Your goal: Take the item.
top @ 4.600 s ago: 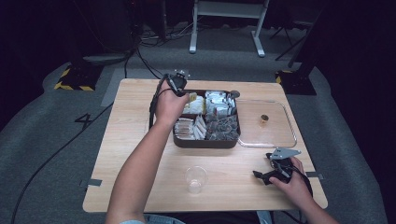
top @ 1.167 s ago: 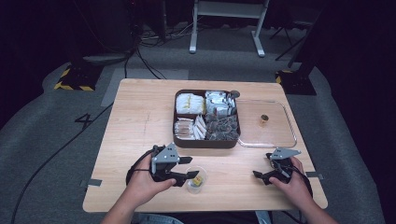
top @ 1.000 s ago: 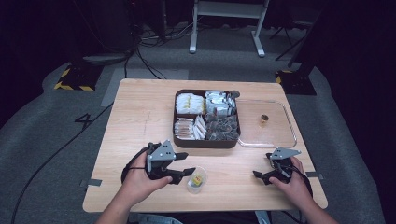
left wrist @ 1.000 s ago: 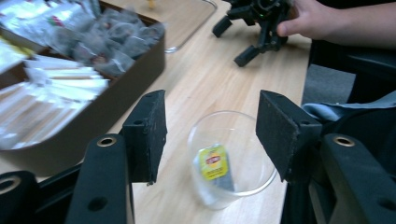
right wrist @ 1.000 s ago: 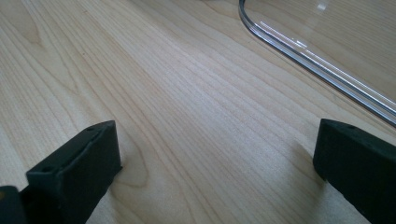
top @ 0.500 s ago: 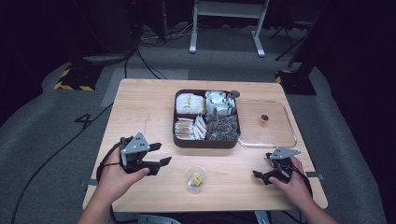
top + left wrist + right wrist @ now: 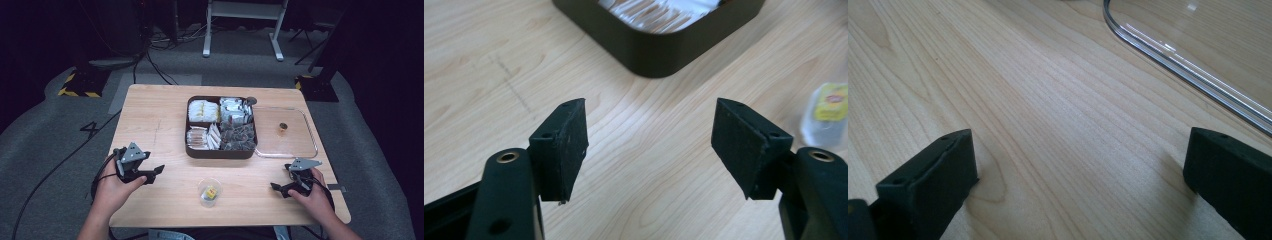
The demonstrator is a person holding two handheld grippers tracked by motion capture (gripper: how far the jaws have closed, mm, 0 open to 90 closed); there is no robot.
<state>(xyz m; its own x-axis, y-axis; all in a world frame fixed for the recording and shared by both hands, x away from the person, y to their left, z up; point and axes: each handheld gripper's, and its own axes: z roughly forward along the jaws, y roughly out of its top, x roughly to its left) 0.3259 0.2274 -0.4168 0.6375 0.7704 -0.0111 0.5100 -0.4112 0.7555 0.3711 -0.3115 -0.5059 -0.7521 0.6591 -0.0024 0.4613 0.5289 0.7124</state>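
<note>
A small clear cup [image 7: 209, 191] stands near the table's front edge with a yellow packet inside it; the cup [image 7: 826, 114] also shows blurred at the right of the left gripper view. A dark compartment box [image 7: 221, 127] of packets sits mid-table, its corner [image 7: 659, 37] ahead of the left jaws. My left gripper [image 7: 154, 171] rests at the front left, open and empty, well left of the cup. My right gripper [image 7: 278, 188] rests at the front right, open over bare wood, with nothing between its jaws.
A clear lid [image 7: 286, 132] with a small brown knob lies flat right of the box; its rim [image 7: 1183, 65] curves ahead of the right jaws. Cables trail off the table's left side onto the grey floor. A white stand's legs [image 7: 240, 15] are behind the table.
The left gripper came back from the box, put the yellow packet into the cup, opened, and drew away to the left. The right gripper stayed put.
</note>
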